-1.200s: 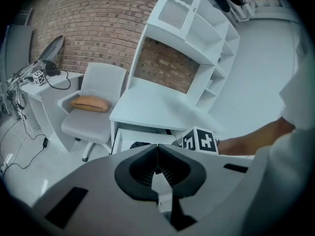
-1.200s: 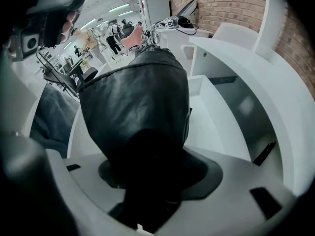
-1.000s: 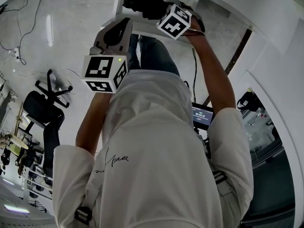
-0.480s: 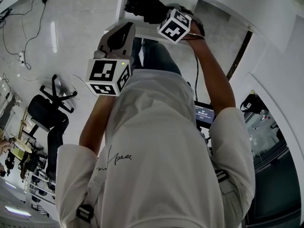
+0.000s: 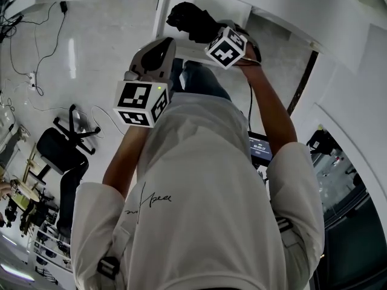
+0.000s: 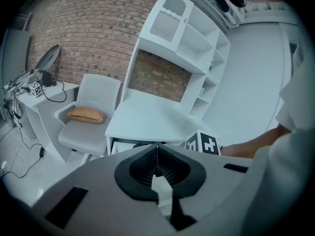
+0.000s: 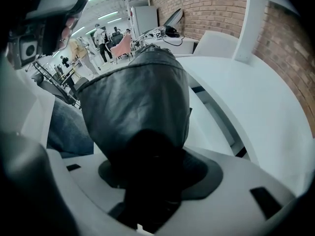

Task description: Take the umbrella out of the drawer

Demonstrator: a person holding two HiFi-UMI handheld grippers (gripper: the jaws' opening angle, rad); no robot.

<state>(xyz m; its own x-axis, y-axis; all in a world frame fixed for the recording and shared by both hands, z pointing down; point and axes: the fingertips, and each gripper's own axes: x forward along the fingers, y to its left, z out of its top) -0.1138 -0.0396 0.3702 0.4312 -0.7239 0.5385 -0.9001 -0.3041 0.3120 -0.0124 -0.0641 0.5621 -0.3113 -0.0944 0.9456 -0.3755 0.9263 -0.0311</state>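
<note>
— How do the grippers stand?
— The left gripper (image 6: 157, 147) has its jaws pressed together, nothing between them. The right gripper (image 7: 147, 181) is clamped on the black folded umbrella (image 7: 140, 92).
— And where is the umbrella?
— At 12 o'clock in the head view, in the air beside the white desk (image 6: 147, 119). The left gripper is at its 8 o'clock. A chair (image 6: 88, 134) with an orange cushion (image 6: 86, 115) stands at the desk's 9 o'clock.

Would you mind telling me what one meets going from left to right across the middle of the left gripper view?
Side table with cables → tan cushion on the white chair → white desk top → black-and-white marker cube → the person's forearm.
</note>
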